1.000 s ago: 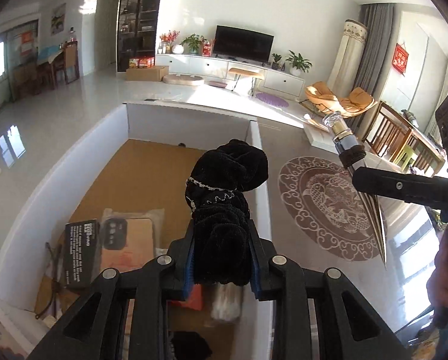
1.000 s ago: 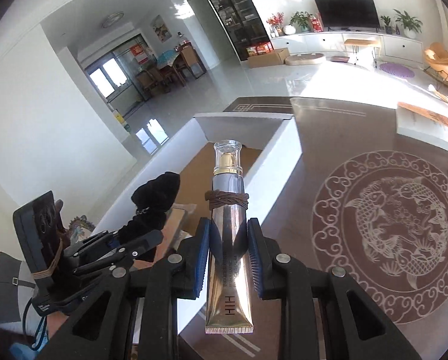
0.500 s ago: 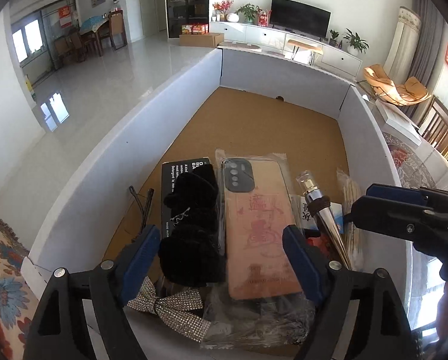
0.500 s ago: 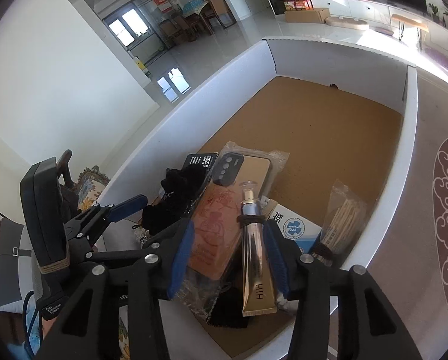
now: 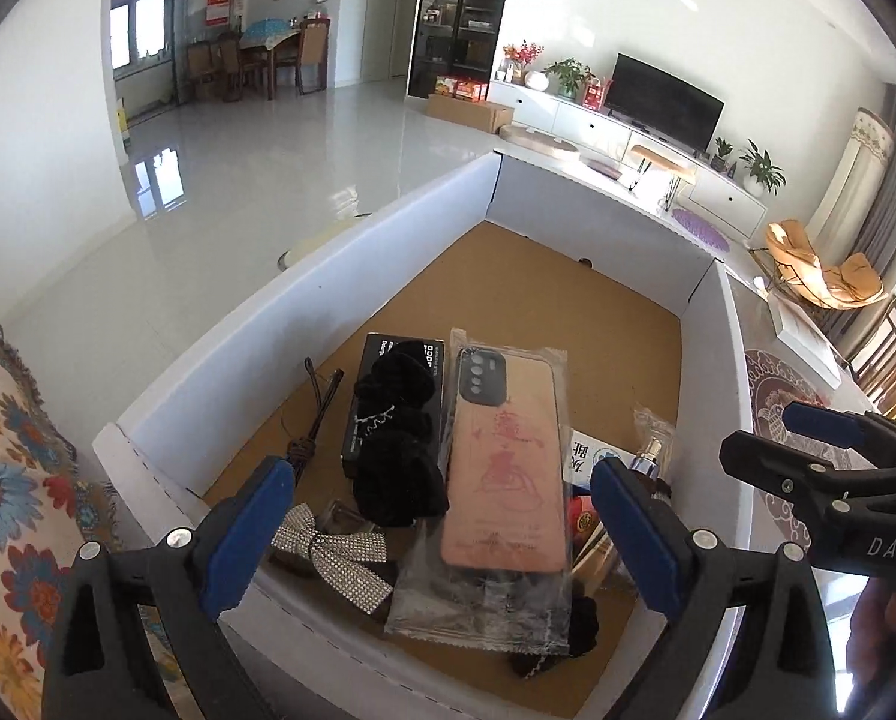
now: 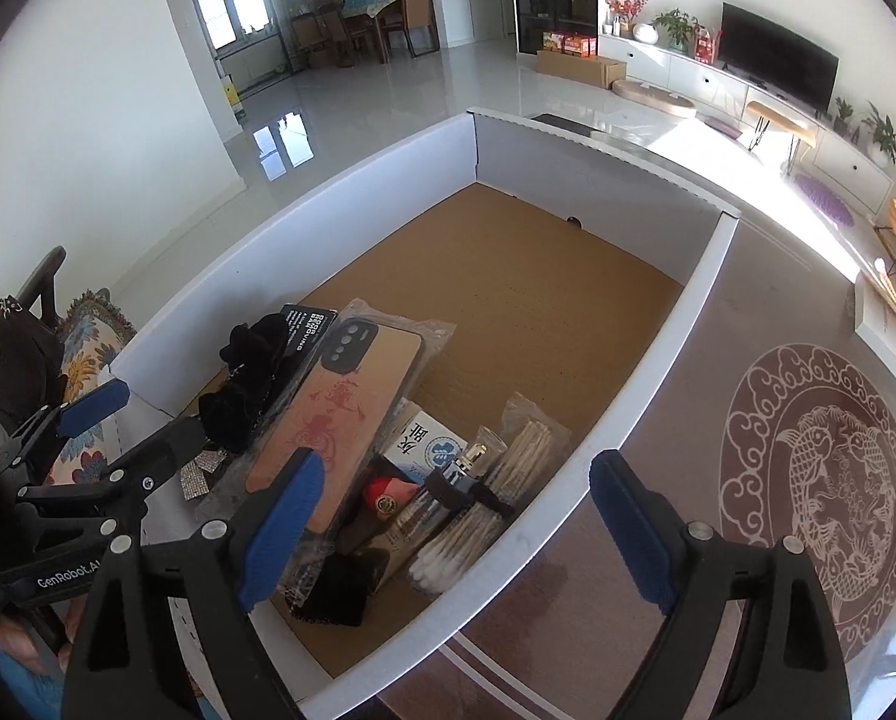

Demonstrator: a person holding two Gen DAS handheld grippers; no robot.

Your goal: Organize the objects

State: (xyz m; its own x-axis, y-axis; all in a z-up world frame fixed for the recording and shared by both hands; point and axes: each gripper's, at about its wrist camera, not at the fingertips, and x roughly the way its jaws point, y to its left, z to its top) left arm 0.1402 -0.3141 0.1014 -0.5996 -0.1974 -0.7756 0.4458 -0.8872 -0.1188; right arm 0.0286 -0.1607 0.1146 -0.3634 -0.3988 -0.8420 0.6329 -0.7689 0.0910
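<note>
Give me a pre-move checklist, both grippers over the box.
1. Left gripper empty: ok. Its jaws have just been opening, nothing pressed between them.
2. Right gripper empty: ok. Its jaws have just been opening, clear of the tube.
3. Scrunchie in the box: ok, lying on the black carton beside the phone case.
4. Tube in the box: ok, resting by the swab pack near the right wall.
5. Tube lying stable: cannot tell, it leans on other items.
6. Room left in the box: ok, the far half of the floor is bare.
</note>
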